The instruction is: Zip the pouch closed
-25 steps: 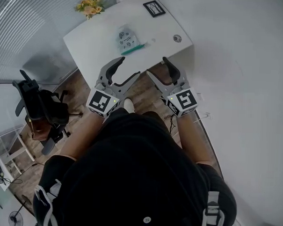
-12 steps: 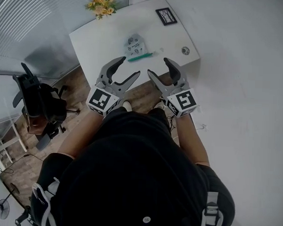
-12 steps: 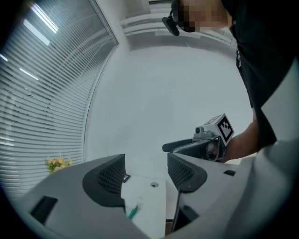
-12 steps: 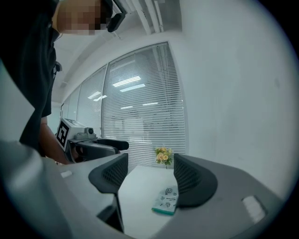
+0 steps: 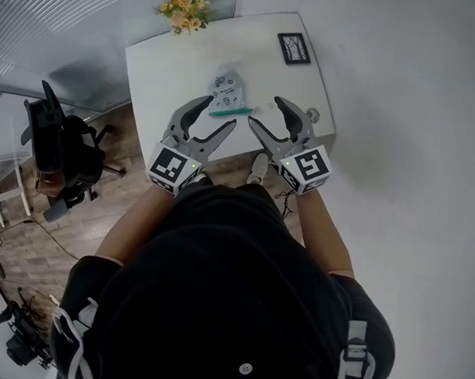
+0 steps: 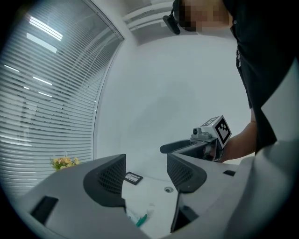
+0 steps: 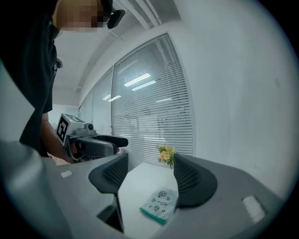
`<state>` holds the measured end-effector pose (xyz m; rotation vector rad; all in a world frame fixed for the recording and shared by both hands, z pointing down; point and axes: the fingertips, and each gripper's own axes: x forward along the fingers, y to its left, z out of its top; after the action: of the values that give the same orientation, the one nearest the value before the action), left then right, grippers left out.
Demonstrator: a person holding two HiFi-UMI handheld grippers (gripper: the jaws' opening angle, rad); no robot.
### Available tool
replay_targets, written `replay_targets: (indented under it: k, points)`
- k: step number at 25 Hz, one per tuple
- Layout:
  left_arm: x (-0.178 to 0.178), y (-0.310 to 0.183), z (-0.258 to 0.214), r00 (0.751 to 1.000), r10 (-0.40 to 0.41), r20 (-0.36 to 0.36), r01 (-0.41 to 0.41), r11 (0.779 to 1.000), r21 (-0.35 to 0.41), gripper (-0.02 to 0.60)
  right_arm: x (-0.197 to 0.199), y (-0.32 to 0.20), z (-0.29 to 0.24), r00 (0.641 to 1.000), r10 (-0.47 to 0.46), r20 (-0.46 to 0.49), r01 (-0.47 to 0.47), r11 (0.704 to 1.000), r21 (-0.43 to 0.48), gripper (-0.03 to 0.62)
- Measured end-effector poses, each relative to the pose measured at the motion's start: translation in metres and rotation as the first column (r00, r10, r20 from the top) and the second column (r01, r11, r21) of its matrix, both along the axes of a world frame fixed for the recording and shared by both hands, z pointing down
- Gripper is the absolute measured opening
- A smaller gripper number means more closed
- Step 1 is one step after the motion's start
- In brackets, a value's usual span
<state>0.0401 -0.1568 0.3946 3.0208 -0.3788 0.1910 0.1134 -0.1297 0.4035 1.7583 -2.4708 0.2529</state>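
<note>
Drew up to the bench (image 5: 160, 64) since a second earlier, both hands level and abreast, likely to take the pouch (image 5: 226, 86) from two sides. Lay flat mid-bench, teal zip edge (image 7: 150, 215) nearest, untouched. Held left gripper (image 5: 217, 113) wide, jaws just easing inward on nothing; right gripper (image 5: 266, 111) likewise agape, empty. Could not read the pouch's small print.

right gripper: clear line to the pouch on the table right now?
Probably yes. The right gripper is open and empty, and the pouch lies flat on the table ahead, with nothing between them.
</note>
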Motion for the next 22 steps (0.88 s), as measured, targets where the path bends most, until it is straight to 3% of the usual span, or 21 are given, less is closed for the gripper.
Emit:
replay_targets:
  k: [5,10,22]
  points:
    - [0.031,-0.010,0.001,0.993,-0.117,0.020,0.117,0.993,0.001,0.276,0.036,-0.023,0.005,0.993,-0.114,0.021,0.114,0.993,-0.007,0.306]
    - [0.048,-0.016,0.011,0.969,-0.243,0.042,0.243,0.970,-0.006,0.272,0.058,-0.041,0.022,0.971,-0.236,0.027,0.236,0.971,-0.031,0.305]
    - [0.037,-0.005,0.065,0.868,-0.478,0.131,0.488,0.871,-0.060,0.261,0.057,-0.059,0.111,0.874,-0.485,0.036,0.481,0.853,-0.201,0.305]
